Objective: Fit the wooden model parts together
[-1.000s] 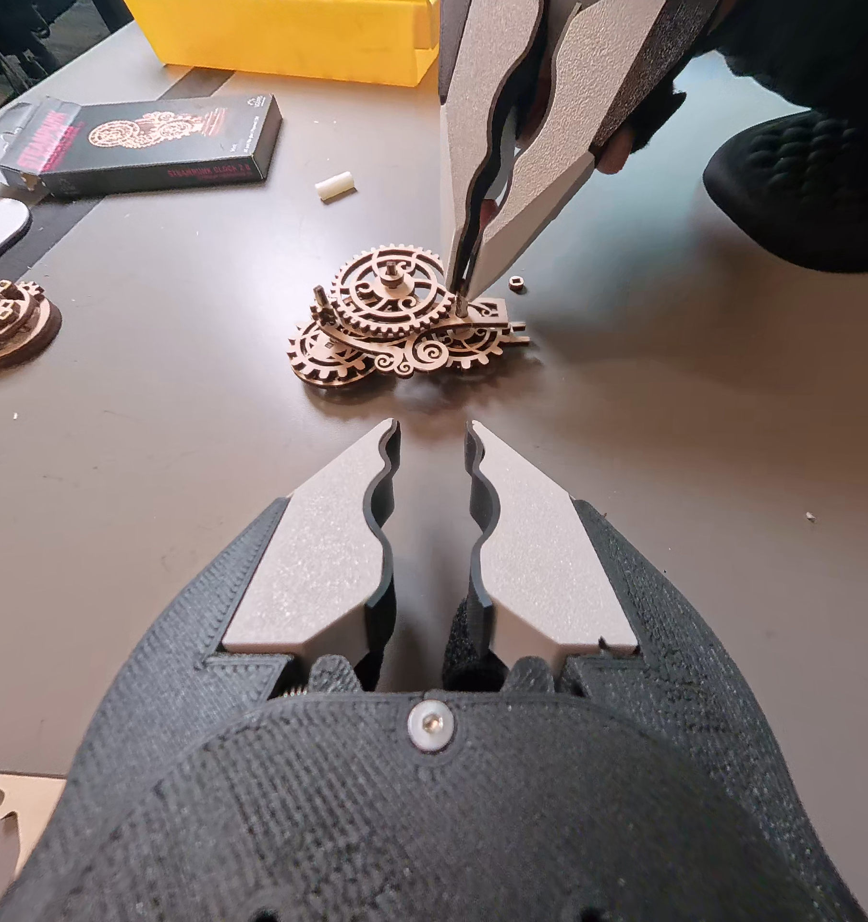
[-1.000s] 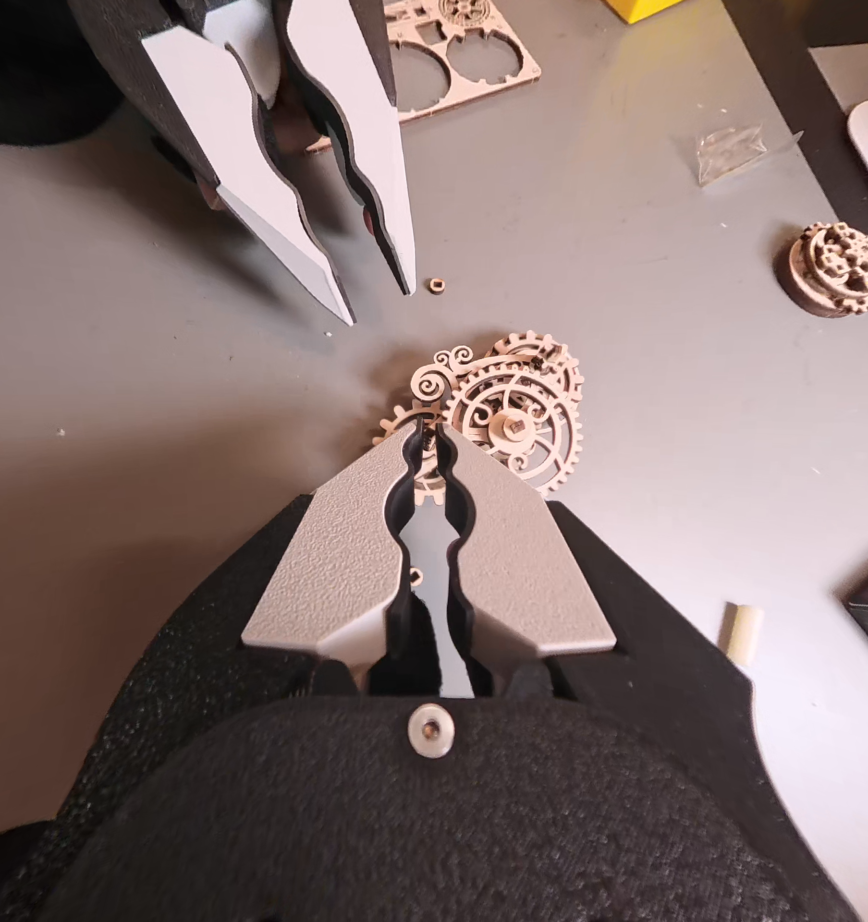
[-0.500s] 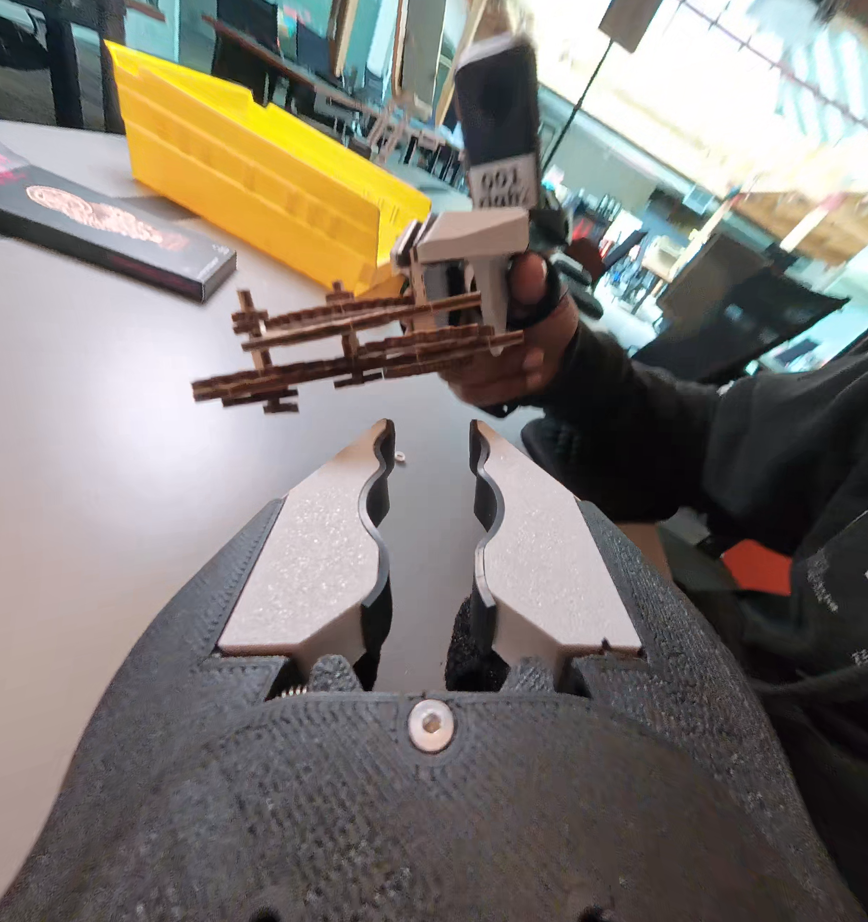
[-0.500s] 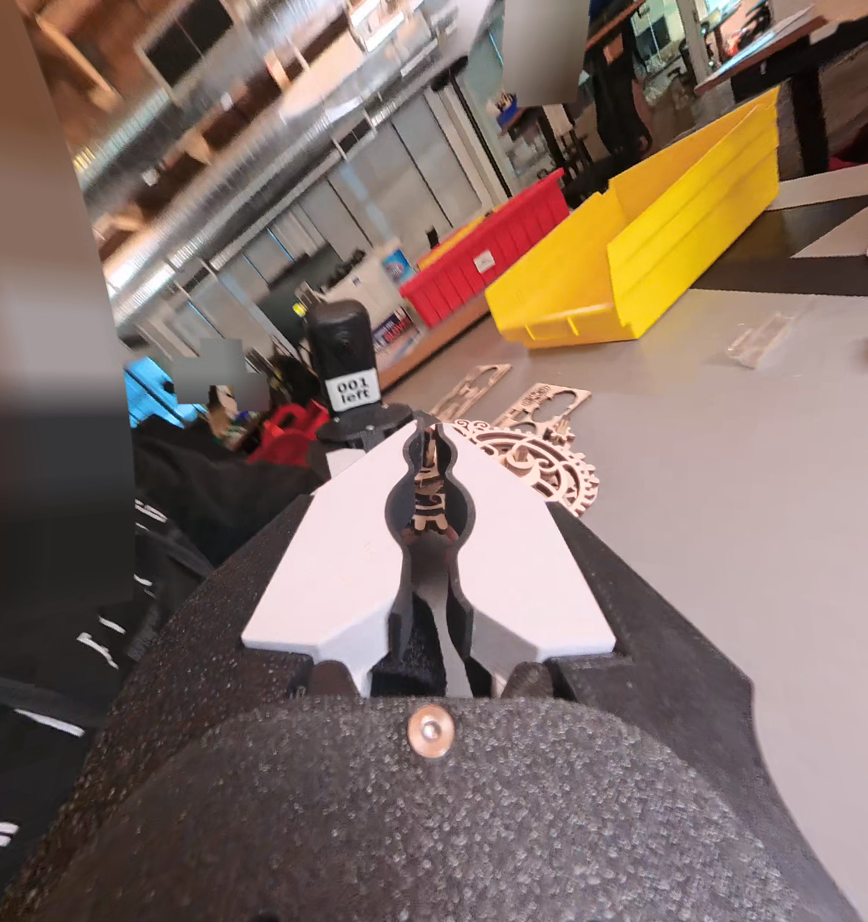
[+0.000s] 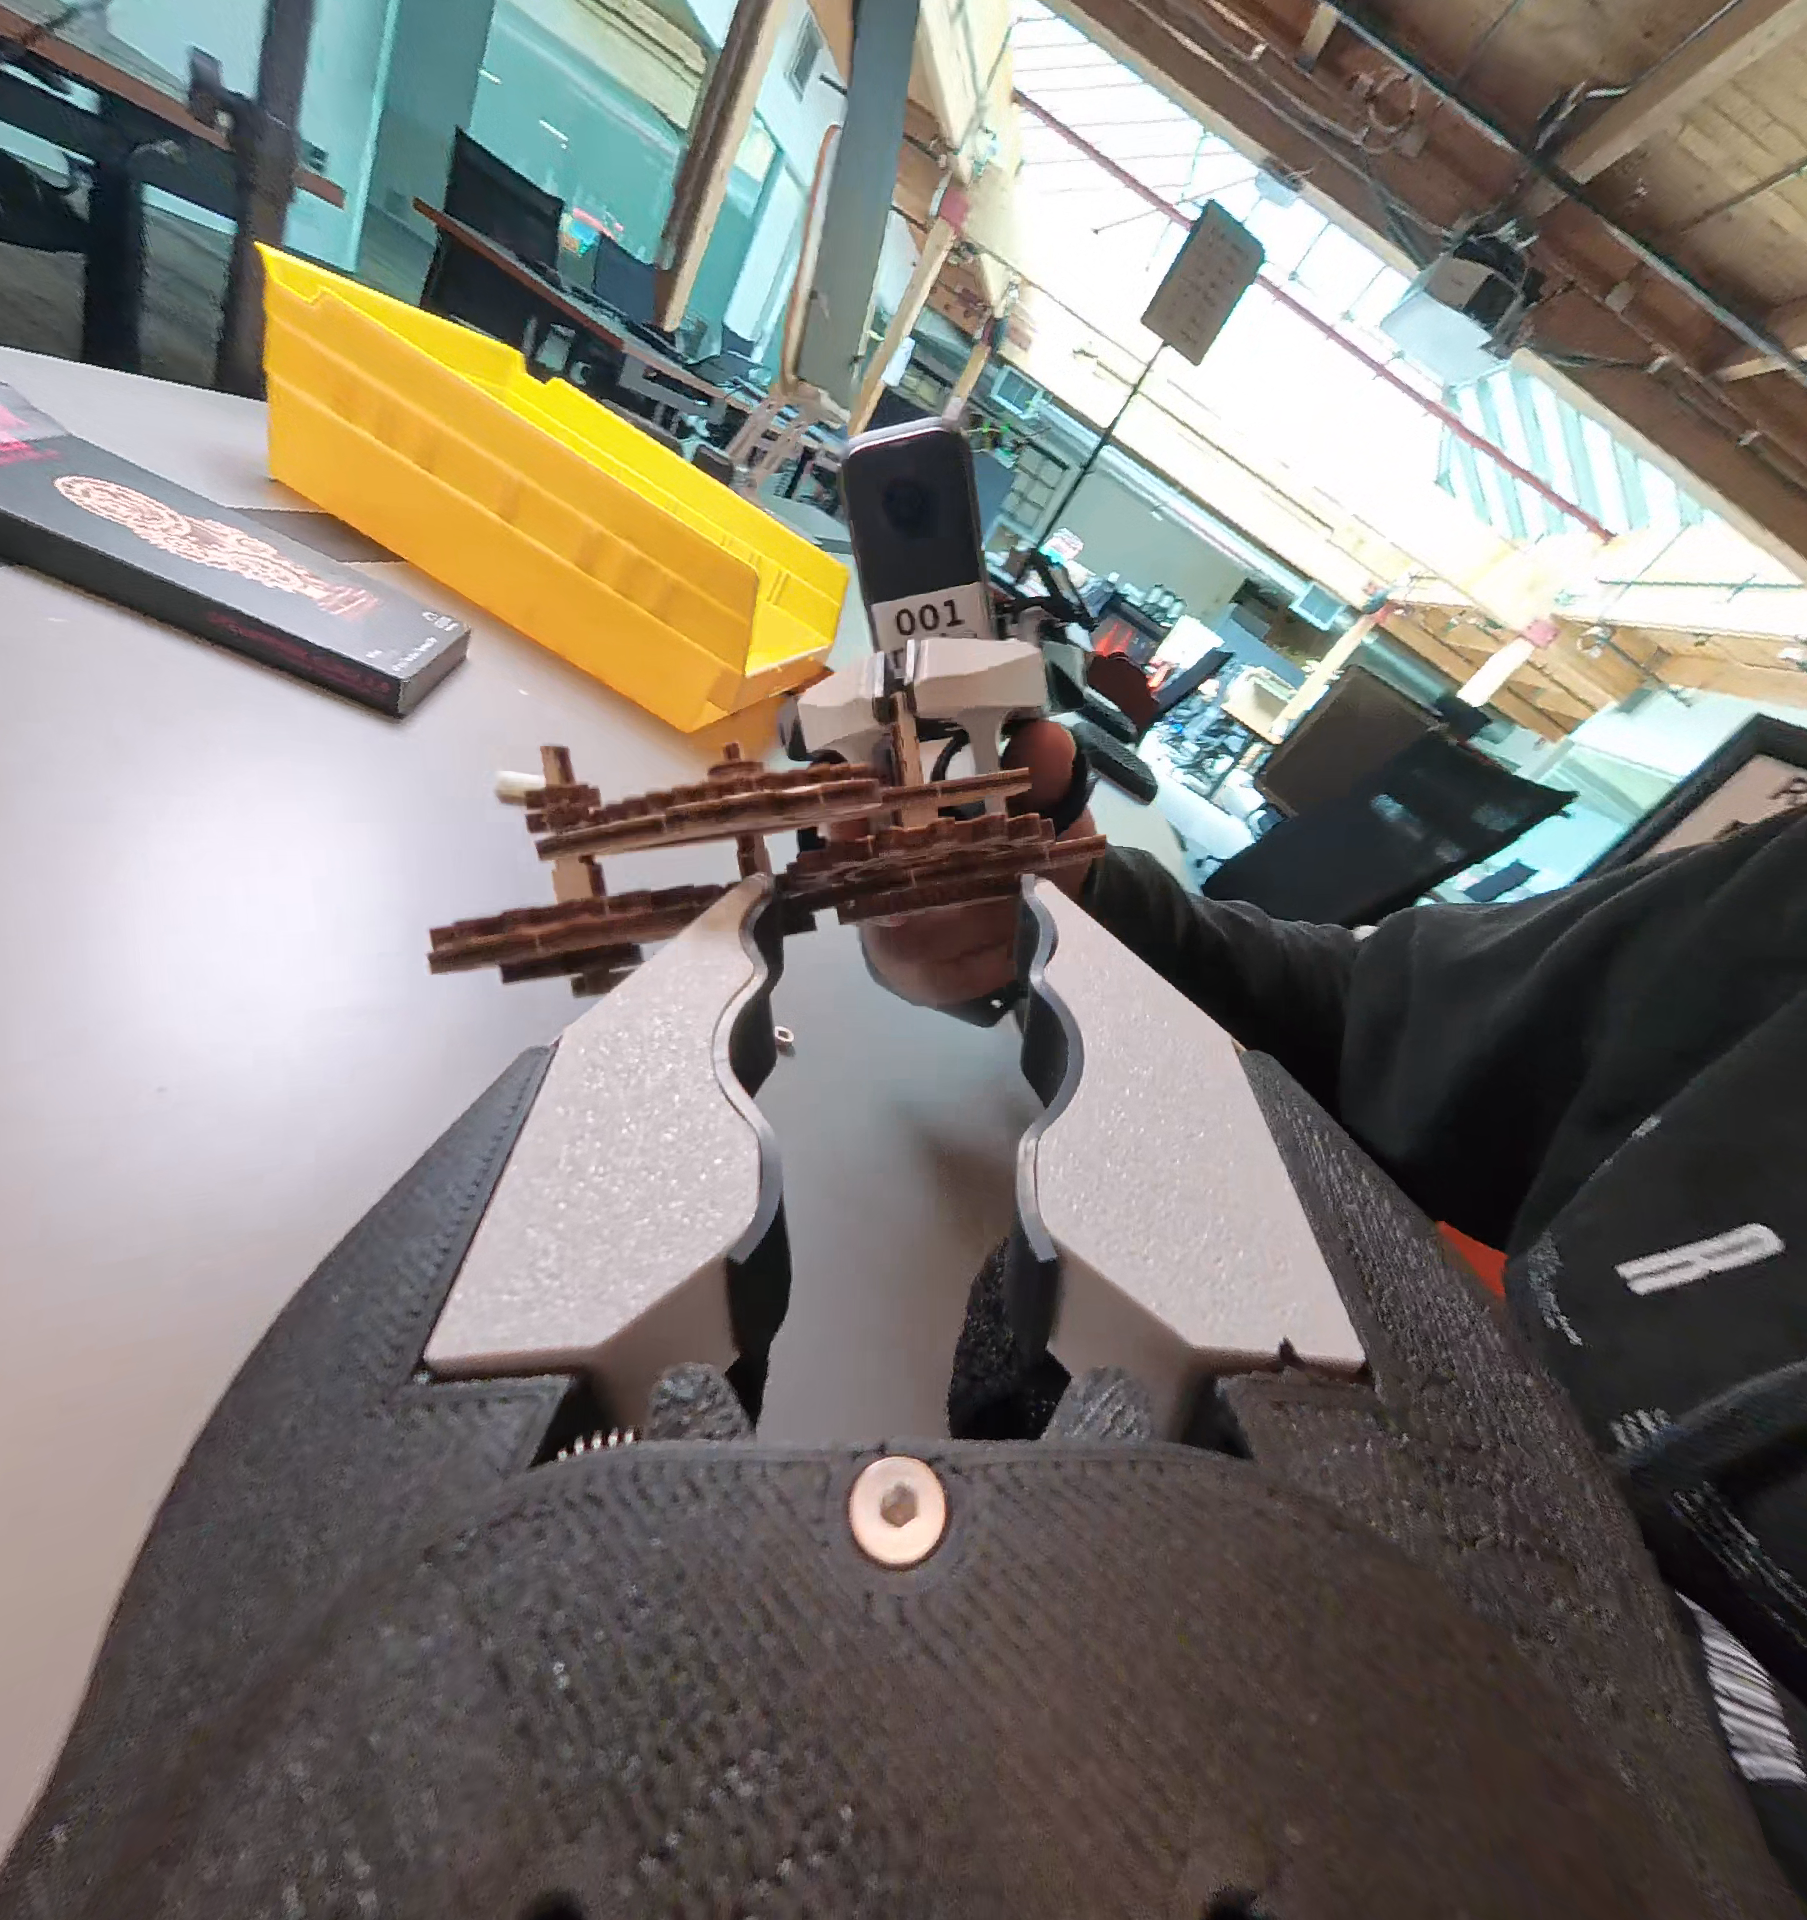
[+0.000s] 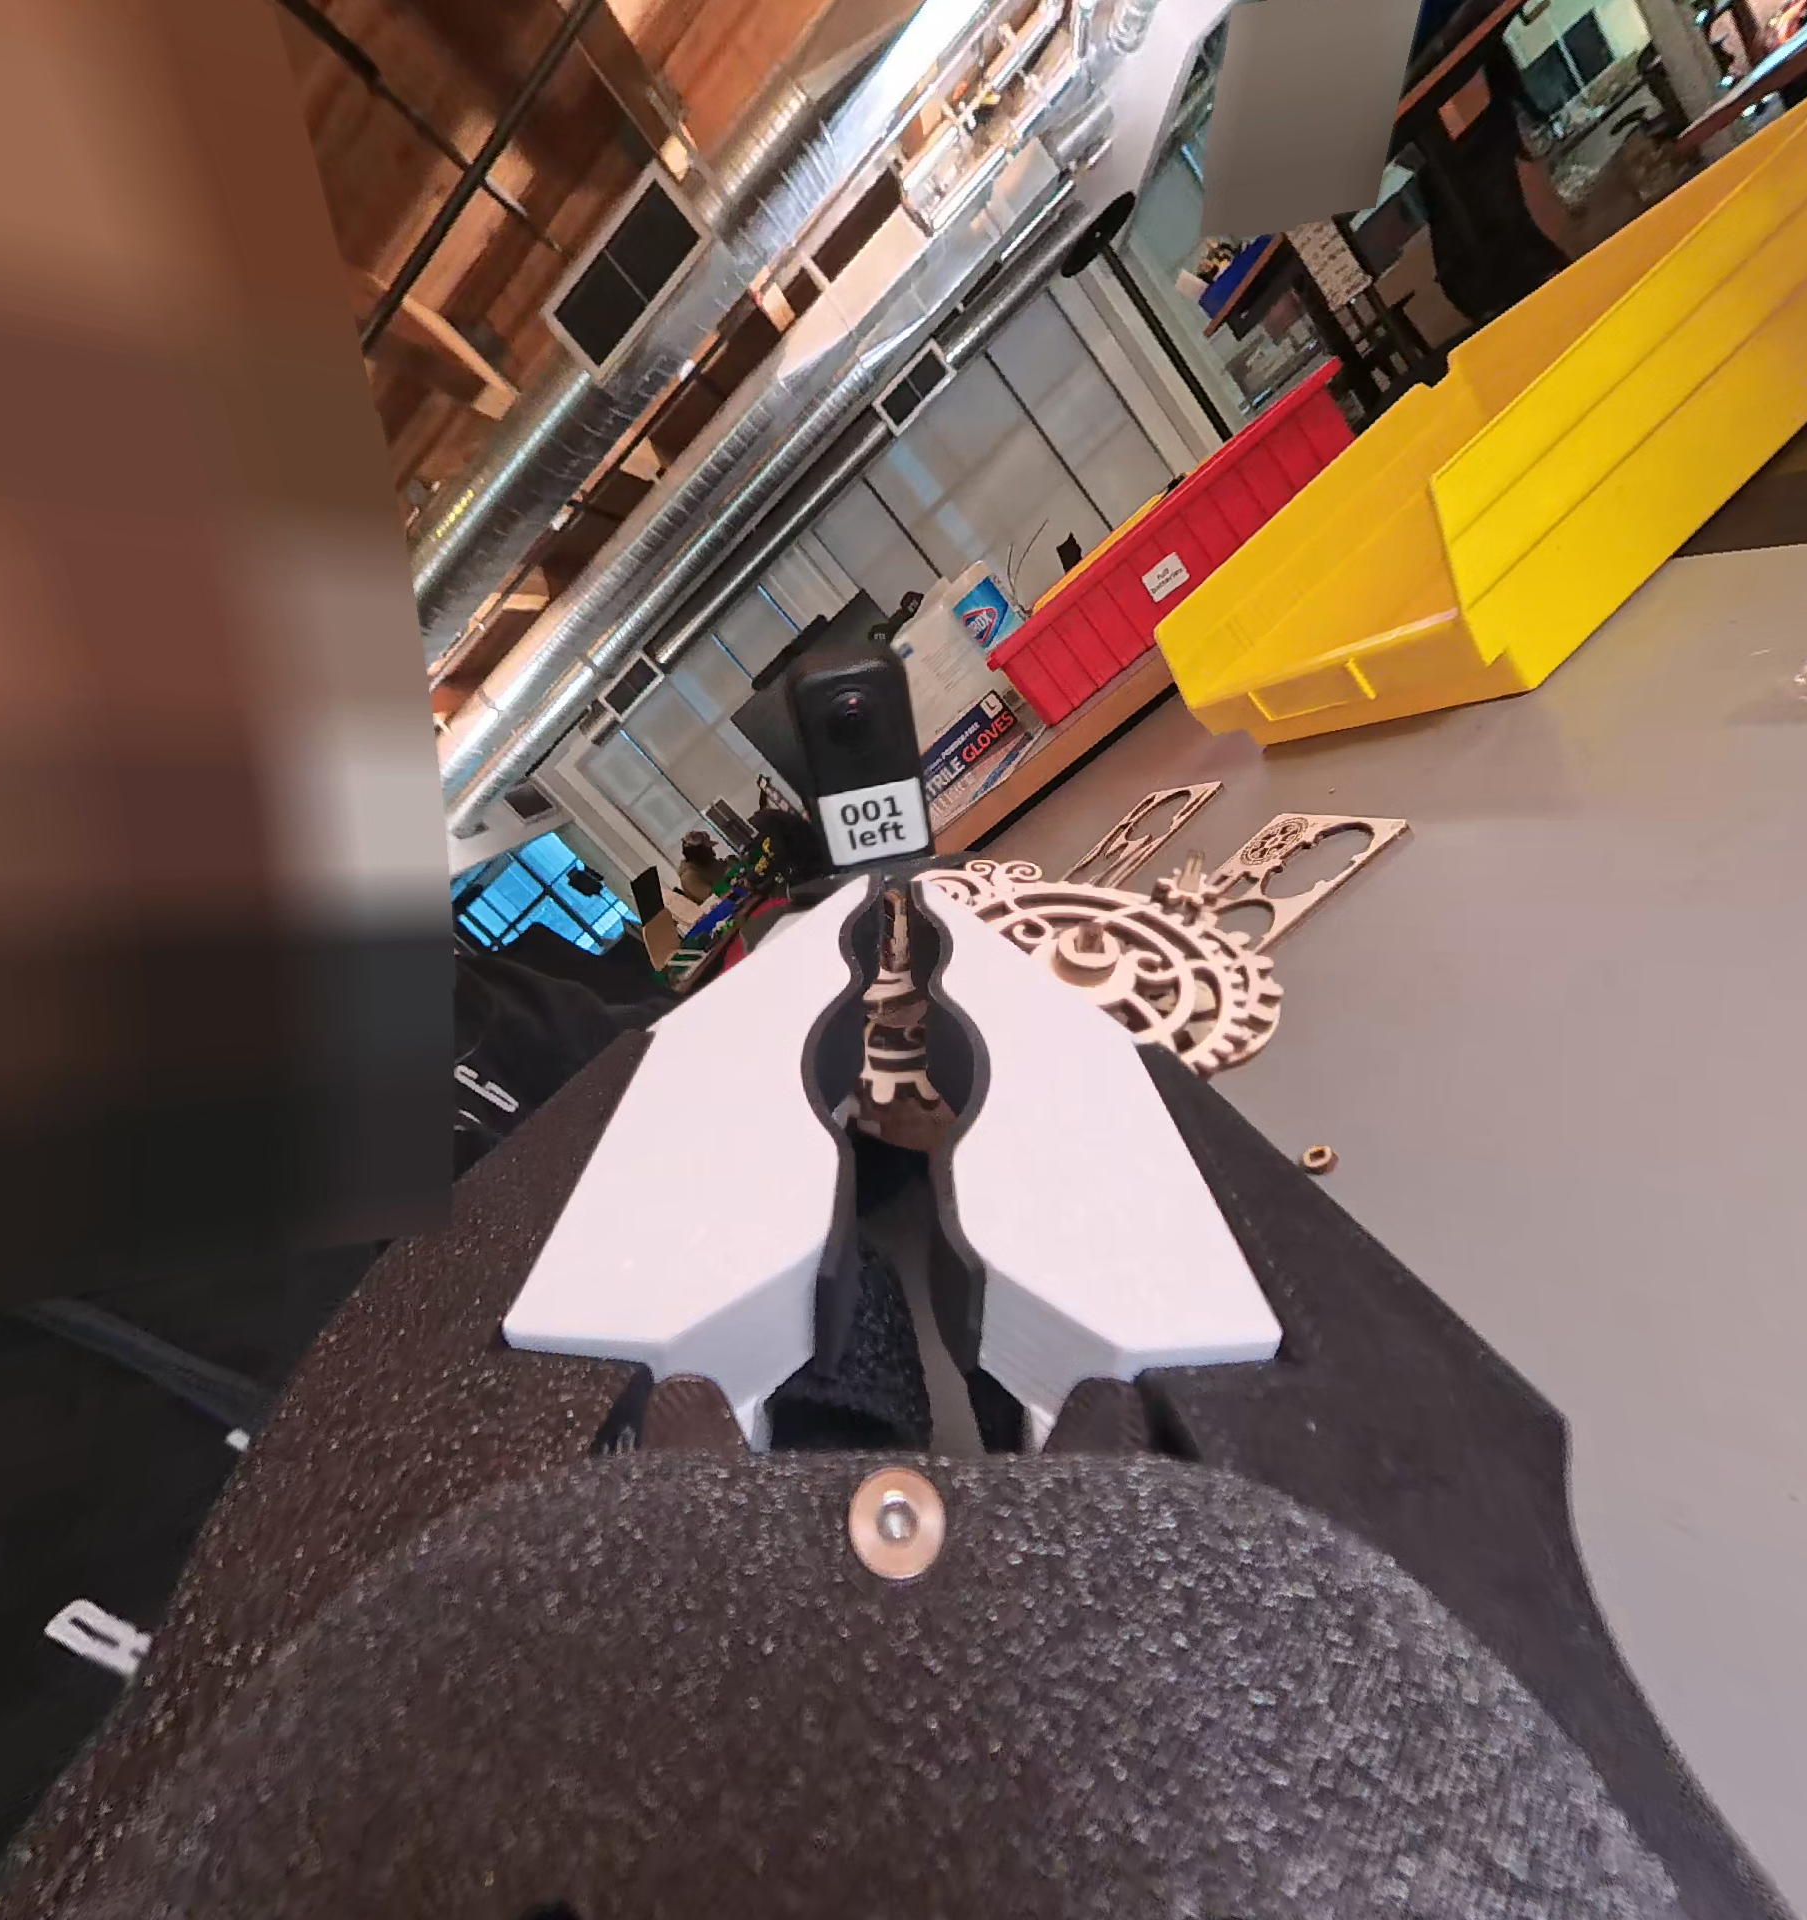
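The right gripper (image 6: 894, 914) is pinching a wooden gear assembly (image 5: 774, 831) — its two pale fingers are nearly closed, pressing on a thin upright piece of the model, and the whole stack of layered cogs and scrollwork is hanging in the air above the grey table (image 5: 203, 935). The left gripper (image 5: 894, 894) is facing it from just beside, its jaws standing wide apart with nothing between the pads; the model's lower gear layer is sitting level with its fingertips (image 5: 733, 914), touching neither pad that I can see. A small wooden ring (image 6: 1320, 1156) is lying on the table under the model. Farther back, punched-out wooden part sheets (image 6: 1294, 862), a yellow bin (image 5: 525, 520) and a black kit box (image 5: 203, 582) are resting on the tabletop — well apart from the grippers.
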{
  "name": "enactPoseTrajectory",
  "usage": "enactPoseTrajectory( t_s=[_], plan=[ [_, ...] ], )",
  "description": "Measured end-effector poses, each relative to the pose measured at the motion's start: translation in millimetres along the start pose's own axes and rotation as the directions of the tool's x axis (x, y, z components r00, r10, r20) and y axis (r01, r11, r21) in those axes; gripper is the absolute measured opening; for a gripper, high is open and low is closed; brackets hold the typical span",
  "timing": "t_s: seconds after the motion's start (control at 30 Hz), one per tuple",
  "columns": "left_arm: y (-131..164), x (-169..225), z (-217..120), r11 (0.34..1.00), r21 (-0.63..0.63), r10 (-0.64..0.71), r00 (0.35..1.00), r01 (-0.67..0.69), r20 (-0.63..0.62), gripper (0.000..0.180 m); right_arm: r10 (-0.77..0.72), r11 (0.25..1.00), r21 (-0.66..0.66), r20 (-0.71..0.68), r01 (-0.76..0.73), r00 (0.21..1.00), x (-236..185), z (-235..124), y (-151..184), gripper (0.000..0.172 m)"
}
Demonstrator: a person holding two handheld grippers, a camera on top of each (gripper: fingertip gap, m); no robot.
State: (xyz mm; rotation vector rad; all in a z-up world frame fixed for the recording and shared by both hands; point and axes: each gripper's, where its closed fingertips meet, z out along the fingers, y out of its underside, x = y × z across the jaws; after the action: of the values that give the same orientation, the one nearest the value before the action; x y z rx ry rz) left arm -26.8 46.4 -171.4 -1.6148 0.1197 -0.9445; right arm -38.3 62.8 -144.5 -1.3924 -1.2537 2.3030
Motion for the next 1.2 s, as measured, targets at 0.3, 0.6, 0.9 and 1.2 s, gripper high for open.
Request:
enactPoseTrajectory(
  t_s=[0.3, 0.6, 0.9, 1.2],
  plan=[
    [4, 8, -8, 0.984, -0.071, -0.174, 0.962, 0.163, -0.212, 0.053, -0.209, 0.967, -0.150, -0.011, 0.205, 0.978, -7, -1, 21, 0.002],
    [48, -32, -11, 0.947, -0.317, -0.033, 0.996, 0.059, 0.087, 0.045, -0.421, 0.897, -0.281, -0.309, 0.341, 0.853, 35, -14, 29, 0.002],
    [87, -63, -7, 0.828, -0.543, 0.348, 0.886, -0.137, 0.307, 0.047, -0.552, 0.822, -0.517, -0.621, 0.238, 0.556, 92, -28, 58, 0.002],
    [89, -83, 6, 0.727, -0.643, 0.561, 0.749, -0.241, 0.352, 0.048, -0.653, 0.725, -0.661, -0.571, 0.193, 0.498, 92, -32, 60, 0.009]
  ],
)
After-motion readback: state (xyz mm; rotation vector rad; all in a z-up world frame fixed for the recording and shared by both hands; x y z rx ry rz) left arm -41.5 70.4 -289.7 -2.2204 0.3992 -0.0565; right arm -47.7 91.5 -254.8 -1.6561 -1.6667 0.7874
